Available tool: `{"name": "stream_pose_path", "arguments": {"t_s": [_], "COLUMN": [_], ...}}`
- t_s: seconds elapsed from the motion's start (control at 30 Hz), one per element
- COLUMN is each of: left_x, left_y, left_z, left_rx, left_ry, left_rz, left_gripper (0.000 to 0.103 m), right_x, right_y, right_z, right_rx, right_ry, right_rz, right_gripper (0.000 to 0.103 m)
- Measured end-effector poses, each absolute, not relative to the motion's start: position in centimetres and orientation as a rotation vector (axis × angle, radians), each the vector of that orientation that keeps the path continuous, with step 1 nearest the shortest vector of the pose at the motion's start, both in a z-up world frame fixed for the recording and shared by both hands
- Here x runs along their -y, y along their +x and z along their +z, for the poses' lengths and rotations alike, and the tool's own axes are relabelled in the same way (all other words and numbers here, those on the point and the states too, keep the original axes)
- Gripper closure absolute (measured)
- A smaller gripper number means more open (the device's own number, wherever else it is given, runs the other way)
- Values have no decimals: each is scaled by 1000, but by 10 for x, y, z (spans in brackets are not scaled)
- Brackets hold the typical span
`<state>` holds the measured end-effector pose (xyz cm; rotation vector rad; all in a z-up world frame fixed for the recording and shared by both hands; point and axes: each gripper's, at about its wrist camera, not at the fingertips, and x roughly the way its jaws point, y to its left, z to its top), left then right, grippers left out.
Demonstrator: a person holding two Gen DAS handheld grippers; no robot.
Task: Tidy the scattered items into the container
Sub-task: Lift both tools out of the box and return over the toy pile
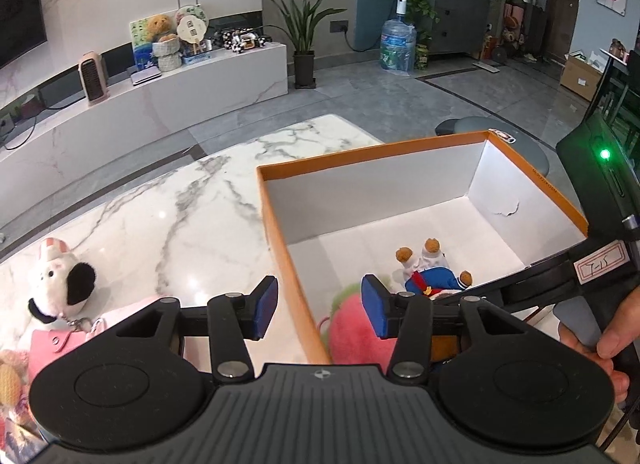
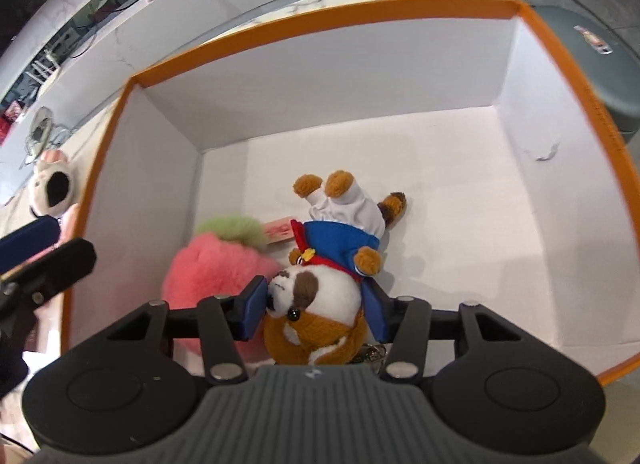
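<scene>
An orange-rimmed box (image 2: pixel 320 20) with a white inside stands on the marble table (image 1: pixel 180 204). In it lie a pink strawberry plush (image 2: pixel 216 268) and a brown-and-white dog plush (image 2: pixel 320 300) in a blue top, feet pointing away. My right gripper (image 2: pixel 316 312) is open inside the box, with the dog's head between its pads and touching both. My left gripper (image 1: pixel 320 308) is open and empty, straddling the box's left wall (image 1: pixel 296 284). Left of the box, a white plush with a black ear (image 1: pixel 60 284) and a pink pouch (image 1: pixel 52 340) lie on the table.
A small pink card (image 2: pixel 280 232) lies under the plushes in the box. A knitted toy (image 1: pixel 10 380) sits at the table's near-left corner. A grey stool (image 1: pixel 500 132) stands beyond the box. A person's hand (image 1: pixel 612 340) holds the right gripper's handle.
</scene>
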<state>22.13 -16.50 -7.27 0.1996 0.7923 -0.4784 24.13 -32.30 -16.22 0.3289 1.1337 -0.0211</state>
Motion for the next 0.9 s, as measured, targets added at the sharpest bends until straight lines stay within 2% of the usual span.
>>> {"name": "stream_pose_path", "arguments": {"t_s": [0.37, 0.47, 0.9], "left_x": [145, 140, 87], "left_y": [198, 188, 139], "left_z": [-58, -54, -17], "left_rx": [-788, -787, -713], "left_ry": [203, 211, 160], "left_rz": [-435, -424, -359], "left_gripper": [45, 43, 38], "right_x": [312, 308, 270], "right_y": [226, 218, 156], "right_z": [-145, -133, -57], "right_rx": [-1096, -1070, -898], "right_ry": [264, 251, 188], "right_rz": [-66, -80, -56], "right_gripper": [47, 43, 35]}}
